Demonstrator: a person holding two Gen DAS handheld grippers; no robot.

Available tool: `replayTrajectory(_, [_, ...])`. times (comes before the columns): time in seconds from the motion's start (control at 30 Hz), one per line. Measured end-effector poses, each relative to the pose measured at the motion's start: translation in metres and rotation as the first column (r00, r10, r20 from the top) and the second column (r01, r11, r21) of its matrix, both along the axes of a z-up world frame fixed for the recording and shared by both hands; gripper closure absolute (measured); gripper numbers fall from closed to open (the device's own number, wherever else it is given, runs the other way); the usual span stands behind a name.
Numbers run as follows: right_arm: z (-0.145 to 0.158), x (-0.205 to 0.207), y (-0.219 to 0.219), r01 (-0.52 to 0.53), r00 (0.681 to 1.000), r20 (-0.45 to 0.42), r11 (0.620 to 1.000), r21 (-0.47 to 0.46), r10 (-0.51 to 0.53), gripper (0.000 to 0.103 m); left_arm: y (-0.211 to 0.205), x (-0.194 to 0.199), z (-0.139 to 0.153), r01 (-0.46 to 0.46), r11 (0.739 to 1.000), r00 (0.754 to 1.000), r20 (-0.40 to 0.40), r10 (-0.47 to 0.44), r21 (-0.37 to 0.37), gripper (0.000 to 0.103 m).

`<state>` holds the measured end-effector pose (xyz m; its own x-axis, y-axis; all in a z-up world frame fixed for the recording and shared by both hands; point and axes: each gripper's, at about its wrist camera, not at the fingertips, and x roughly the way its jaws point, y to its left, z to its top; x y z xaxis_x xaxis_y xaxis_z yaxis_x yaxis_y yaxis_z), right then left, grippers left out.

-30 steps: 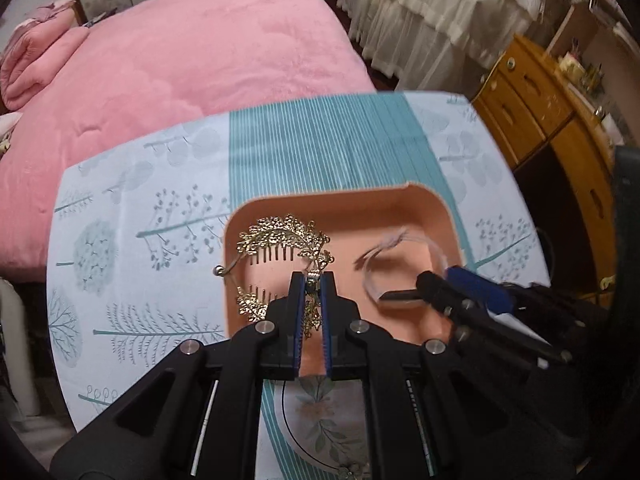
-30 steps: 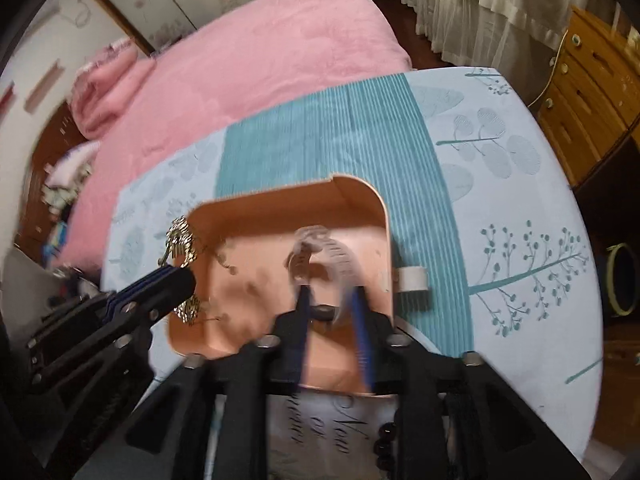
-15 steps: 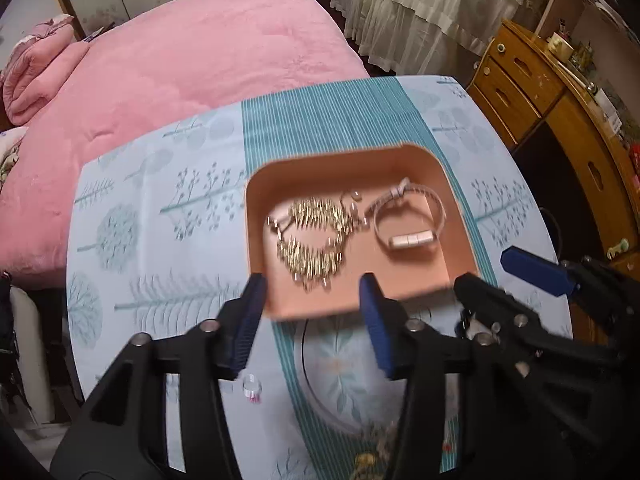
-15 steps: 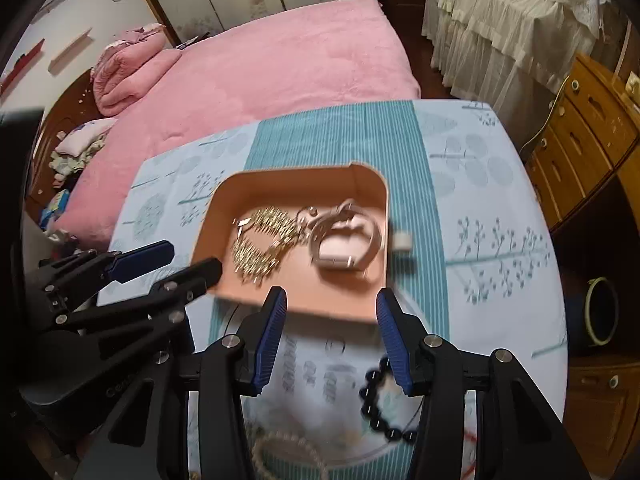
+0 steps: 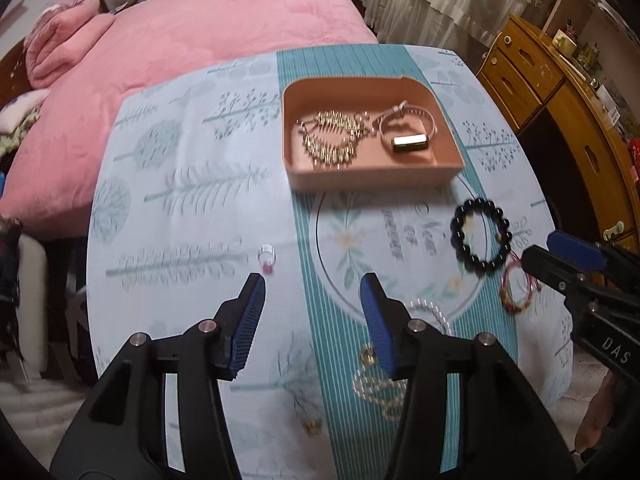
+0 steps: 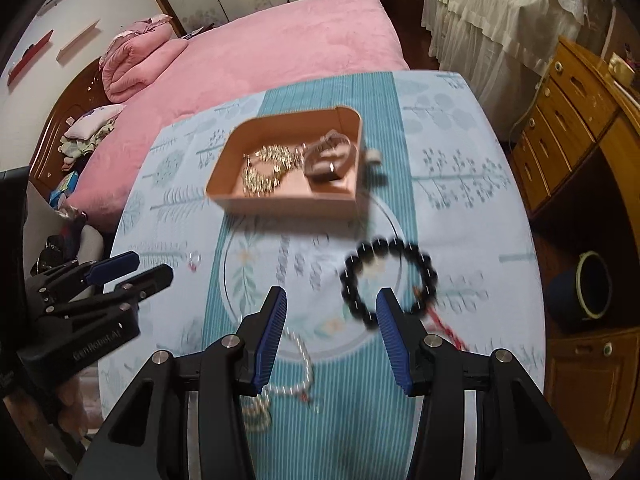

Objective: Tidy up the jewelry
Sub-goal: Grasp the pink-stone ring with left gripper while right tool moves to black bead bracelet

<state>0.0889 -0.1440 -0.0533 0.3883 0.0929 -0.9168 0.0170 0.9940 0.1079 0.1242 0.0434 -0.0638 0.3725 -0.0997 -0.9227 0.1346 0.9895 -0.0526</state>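
In the far tray: gold leaf-shaped metal hairpiece (image 5: 331, 143) and pale strap bracelet (image 5: 408, 130) lie released in the peach rounded-corner tray (image 5: 372, 179)
Left gripper (image 5: 312, 286): drawn back near; jaws apart, empty
Right gripper (image 6: 331, 303): likewise; glossy black bead bracelet (image 6: 387, 278) below

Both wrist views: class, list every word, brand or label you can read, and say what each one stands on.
"DAS": white letters on the right gripper, cut off at the picture's edge.
"GenRobot.AI": faint print on the left gripper; reading uncertain.
Cursive lettering inside the circle on the tablecloth: too blurred to read.
Nothing readable on the pink tray.
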Motion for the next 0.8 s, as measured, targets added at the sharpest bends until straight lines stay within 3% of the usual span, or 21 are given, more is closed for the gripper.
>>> replayTrajectory(0.37, [-0.005,-0.061,-0.019,0.019,0.998,-0.056,1.0,0.009,-0.019,0.055,-0.007,-0.063,-0.001,-0.028,1.0,0.999,-0.019,0.028,0.006,0.057])
replayTrajectory(0.8, [-0.003,-0.078,-0.034,0.024,0.998,-0.052,1.0,-0.012,-0.025,0.055,-0.018,-0.087,-0.015,-0.025,1.0,0.998,-0.055,0.025,-0.007,0.057])
